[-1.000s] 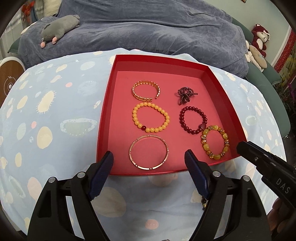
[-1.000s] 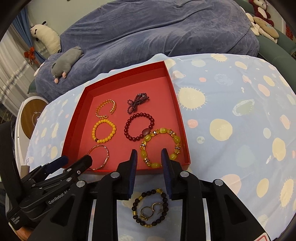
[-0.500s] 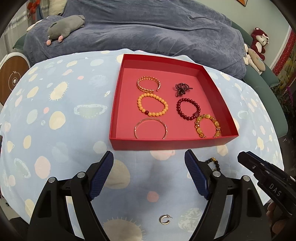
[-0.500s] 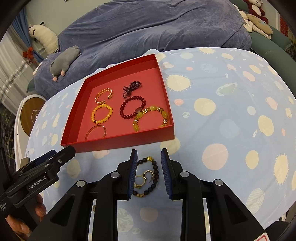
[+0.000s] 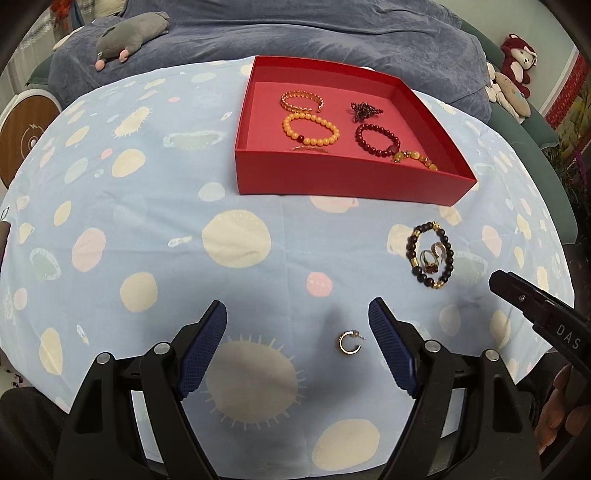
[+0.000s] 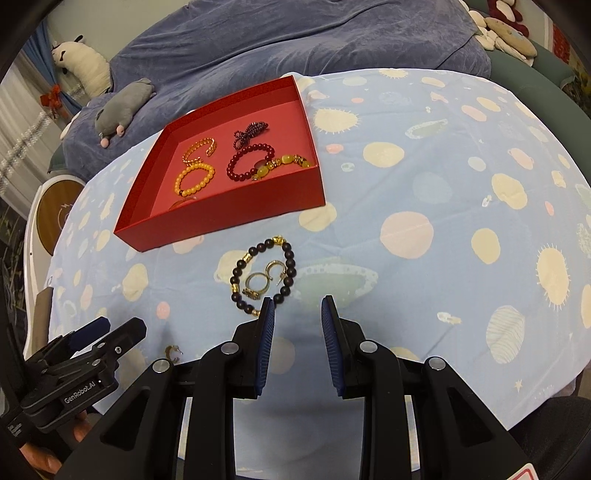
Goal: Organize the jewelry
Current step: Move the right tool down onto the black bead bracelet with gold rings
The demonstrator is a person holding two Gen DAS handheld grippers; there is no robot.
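A red box [image 5: 351,181] [image 6: 229,218] holds several bracelets, among them a yellow bead one [image 5: 310,128] and a dark red one [image 5: 376,140]. A black bead bracelet [image 5: 430,254] [image 6: 263,275] lies on the cloth before the box, with gold rings [image 6: 258,282] and a gold hoop earring [image 6: 275,267] inside it. Another gold hoop earring [image 5: 349,341] [image 6: 171,351] lies near my left gripper [image 5: 297,343], which is open wide and empty. My right gripper [image 6: 297,332] is open, empty, just short of the black bracelet.
The table wears a light blue spotted cloth [image 5: 147,221]. Behind it is a sofa under a blue cover [image 5: 295,33] with a grey plush toy [image 5: 125,31]. A round white and wood object [image 5: 26,136] stands at the left. Plush toys [image 5: 513,77] sit at the right.
Both grippers have pulled back from the red box toward the table's near edge. The black bracelet and the lone earring have come into fuller view. Both stay open.
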